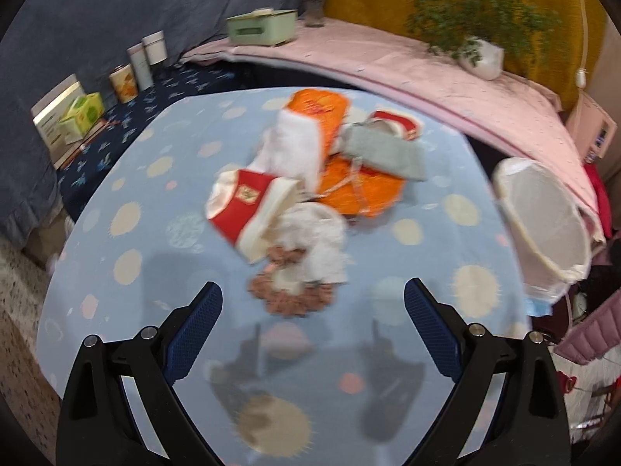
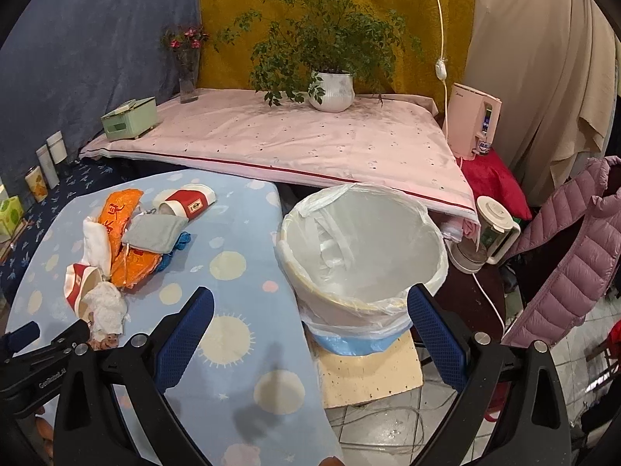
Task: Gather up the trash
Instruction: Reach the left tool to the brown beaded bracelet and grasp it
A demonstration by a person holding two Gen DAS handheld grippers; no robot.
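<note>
Left wrist view: my left gripper [image 1: 312, 297] hovers, jaws apart and empty, near the untouched trash pile [image 1: 310, 178] mid-surface. Right wrist view: my right gripper [image 2: 310, 306], jaws apart, faces the lined bin [image 2: 363, 248], which looks empty; nothing collected yet.

Crumpled wrappers, cups and tissue [image 1: 310, 178] heaped on the tablecloth beside lined bin [image 2: 361, 248].

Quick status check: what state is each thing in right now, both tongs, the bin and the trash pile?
Left tongs: open, empty, facing the pile.
Right tongs: open, empty, near the bin.
Bin: upright, lined with a bag, looks empty.
Paper cups: tipped on their sides.
Orange wrappers: crumpled on the table.
Tissue: crumpled, beside a cup.
Grey pouch: lying on the wrappers.
</note>
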